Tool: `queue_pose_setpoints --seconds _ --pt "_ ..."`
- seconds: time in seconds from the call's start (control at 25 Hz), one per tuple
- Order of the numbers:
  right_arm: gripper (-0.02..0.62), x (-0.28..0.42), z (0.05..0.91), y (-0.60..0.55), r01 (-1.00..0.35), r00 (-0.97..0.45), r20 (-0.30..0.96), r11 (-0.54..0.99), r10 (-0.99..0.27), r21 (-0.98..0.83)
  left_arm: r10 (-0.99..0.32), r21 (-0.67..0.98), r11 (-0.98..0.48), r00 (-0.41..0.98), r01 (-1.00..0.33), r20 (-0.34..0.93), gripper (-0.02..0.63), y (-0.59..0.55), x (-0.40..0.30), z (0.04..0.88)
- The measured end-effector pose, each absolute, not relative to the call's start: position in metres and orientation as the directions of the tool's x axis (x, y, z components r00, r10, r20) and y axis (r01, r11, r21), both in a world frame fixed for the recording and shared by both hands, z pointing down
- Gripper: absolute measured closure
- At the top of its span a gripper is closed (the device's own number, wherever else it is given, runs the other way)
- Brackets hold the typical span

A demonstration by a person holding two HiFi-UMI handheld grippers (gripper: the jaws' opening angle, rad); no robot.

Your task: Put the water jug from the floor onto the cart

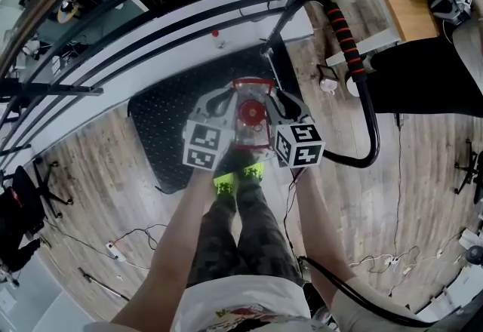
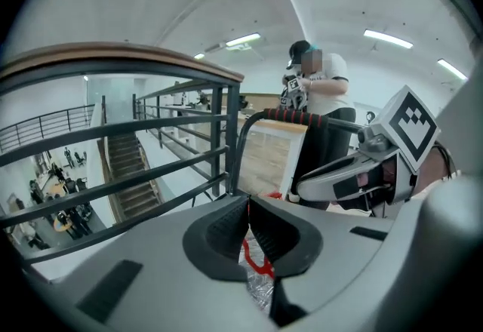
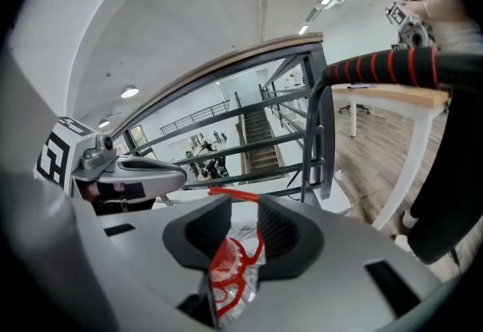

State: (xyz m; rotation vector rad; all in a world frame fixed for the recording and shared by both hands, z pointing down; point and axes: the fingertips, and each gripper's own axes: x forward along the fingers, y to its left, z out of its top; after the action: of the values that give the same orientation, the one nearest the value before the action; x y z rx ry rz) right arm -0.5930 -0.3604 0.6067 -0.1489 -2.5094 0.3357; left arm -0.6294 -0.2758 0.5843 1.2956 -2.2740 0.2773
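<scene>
The water jug (image 1: 251, 113), clear with a red cap and red handle frame, hangs between my two grippers over the near edge of the cart's black studded platform (image 1: 162, 123). My left gripper (image 1: 230, 108) grips it from the left, my right gripper (image 1: 275, 106) from the right. In the left gripper view the jaws (image 2: 248, 229) are pressed almost together on a thin red strip of the jug's handle (image 2: 254, 261). In the right gripper view the gripper (image 3: 243, 229) holds the red handle (image 3: 230, 266) between its pads, with the crinkled clear jug body below.
The cart's push handle (image 1: 343, 29), with a red and black grip, curves up on the right. A black railing (image 1: 151, 6) runs behind the cart, with a stairwell beyond it. Cables (image 1: 136, 236) lie on the wooden floor. Another person (image 2: 323, 85) stands beyond the cart.
</scene>
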Motion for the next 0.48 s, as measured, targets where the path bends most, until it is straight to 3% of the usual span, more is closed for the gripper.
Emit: queue_pose_setpoints --seconds 0.16,0.48 --pt "0.534 -0.595 0.567 -0.355 0.064 -0.851 0.484 0.954 0.205 -0.292 -0.765 0.067 0.502 -0.406 -0.862 0.501 0.594 -0.277 -0.622 0.555" --pt "0.569 -0.588 0.518 -0.335 0.152 -0.87 0.419 0.951 0.258 -0.269 -0.788 0.097 0.501 -0.407 -0.86 0.462 0.594 -0.277 -0.596 0.514"
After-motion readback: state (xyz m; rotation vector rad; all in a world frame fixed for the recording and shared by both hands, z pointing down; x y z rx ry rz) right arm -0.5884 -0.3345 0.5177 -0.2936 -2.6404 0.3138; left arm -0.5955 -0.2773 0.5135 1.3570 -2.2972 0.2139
